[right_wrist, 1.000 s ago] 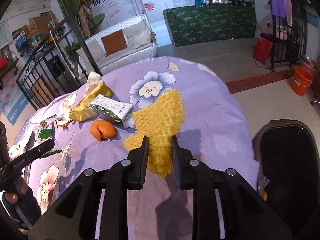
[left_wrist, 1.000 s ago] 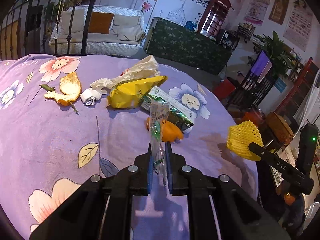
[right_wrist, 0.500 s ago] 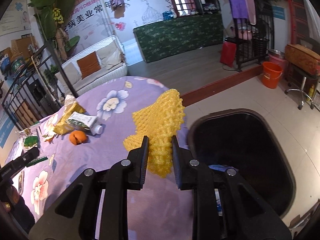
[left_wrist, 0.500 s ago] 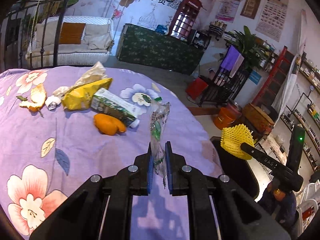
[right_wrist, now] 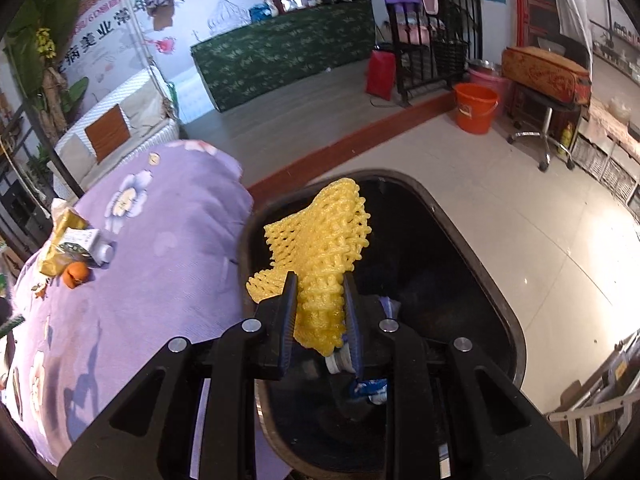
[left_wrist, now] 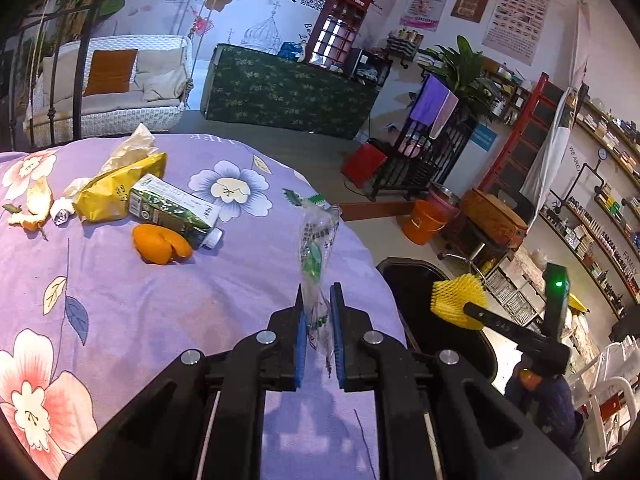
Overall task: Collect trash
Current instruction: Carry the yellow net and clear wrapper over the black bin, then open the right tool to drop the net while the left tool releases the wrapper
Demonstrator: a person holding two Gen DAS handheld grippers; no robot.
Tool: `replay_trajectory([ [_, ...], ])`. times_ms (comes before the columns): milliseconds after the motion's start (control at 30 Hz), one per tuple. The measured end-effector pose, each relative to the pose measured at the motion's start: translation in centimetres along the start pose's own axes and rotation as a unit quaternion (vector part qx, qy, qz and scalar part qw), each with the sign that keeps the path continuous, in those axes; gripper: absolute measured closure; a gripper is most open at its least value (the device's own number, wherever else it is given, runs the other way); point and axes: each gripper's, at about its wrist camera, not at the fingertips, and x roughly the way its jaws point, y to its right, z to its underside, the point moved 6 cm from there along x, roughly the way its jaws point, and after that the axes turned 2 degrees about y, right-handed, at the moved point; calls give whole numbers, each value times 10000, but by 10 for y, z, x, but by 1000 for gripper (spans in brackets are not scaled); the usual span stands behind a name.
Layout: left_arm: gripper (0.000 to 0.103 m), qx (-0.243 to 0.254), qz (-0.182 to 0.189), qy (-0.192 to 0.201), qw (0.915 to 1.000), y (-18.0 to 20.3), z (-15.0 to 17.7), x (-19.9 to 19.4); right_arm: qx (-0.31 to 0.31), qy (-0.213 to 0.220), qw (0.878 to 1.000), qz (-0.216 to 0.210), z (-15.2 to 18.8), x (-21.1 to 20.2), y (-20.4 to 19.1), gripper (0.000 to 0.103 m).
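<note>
- Right tongs (right_wrist: 318, 312) grip the yellow foam net (right_wrist: 320, 240) over the open black bin (right_wrist: 472, 240) beside the surface's (right_wrist: 160, 280) edge; a second ago they hung over the cloth
- Left tongs (left_wrist: 318, 332) pinch a clear wrapper (left_wrist: 316, 248) near that edge
- Only the left view shows orange peel (left_wrist: 160, 244), carton (left_wrist: 172, 208), yellow bag (left_wrist: 116, 184)

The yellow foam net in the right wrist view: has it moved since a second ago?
Yes. The yellow foam net, shut in the right tool, was over the purple tablecloth; now it hangs over the black bin.
</note>
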Motion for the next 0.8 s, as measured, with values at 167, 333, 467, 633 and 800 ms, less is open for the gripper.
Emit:
replay_trajectory([
  [167,92,133,83,-65,9999,11,3,5,32,-314,9991,289,15,20,9,80],
  [333,92,193,192,-167,9995,20,7,13,342,-503,9977,286,24,30,21,69],
  [467,92,293,254,-242,9990,30,11,19,525,-498,9969,320,28,32,28,52],
  [633,92,458,468,-401,9970,47,13,33,768,-198,9968,138,23,22,32,51],
  [800,92,738,786,-527,9928,79,14,51,994,281,9945,183,11,1,41,51],
])
